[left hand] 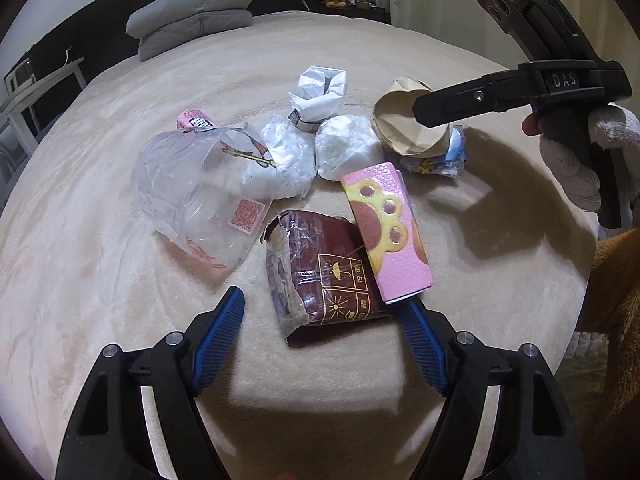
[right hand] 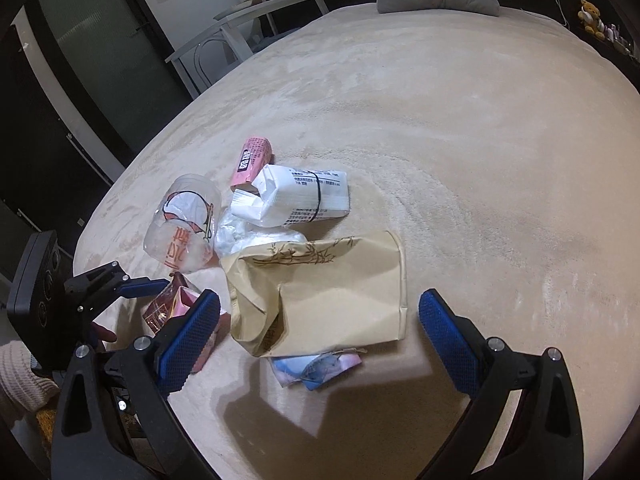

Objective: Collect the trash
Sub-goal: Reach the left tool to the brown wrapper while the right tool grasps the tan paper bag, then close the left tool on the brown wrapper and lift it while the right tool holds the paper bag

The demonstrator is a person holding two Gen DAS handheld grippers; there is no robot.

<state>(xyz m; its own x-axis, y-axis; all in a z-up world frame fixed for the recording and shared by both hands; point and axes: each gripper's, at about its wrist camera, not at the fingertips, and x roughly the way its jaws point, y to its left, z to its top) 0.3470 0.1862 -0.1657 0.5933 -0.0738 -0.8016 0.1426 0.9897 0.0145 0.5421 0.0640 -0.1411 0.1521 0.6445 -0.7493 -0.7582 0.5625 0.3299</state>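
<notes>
the trash sits in a loose heap on the cream blanket [left hand: 100, 280] of the bed. the left gripper [left hand: 324, 312] hangs spread wide over the dark red box [left hand: 320, 276], with the pink paw-print carton [left hand: 386, 236] leaning at its right finger. the right gripper [right hand: 320, 320] is parted just as wide, straddling the brown paper bag [right hand: 332, 296], nothing pinched. a clear plastic cup [left hand: 192, 196] lies on its side to the left, white wrappers [left hand: 316, 96] and wadded plastic bags [left hand: 344, 152] behind. grey pillows [left hand: 196, 12] lie stacked at the far end.
</notes>
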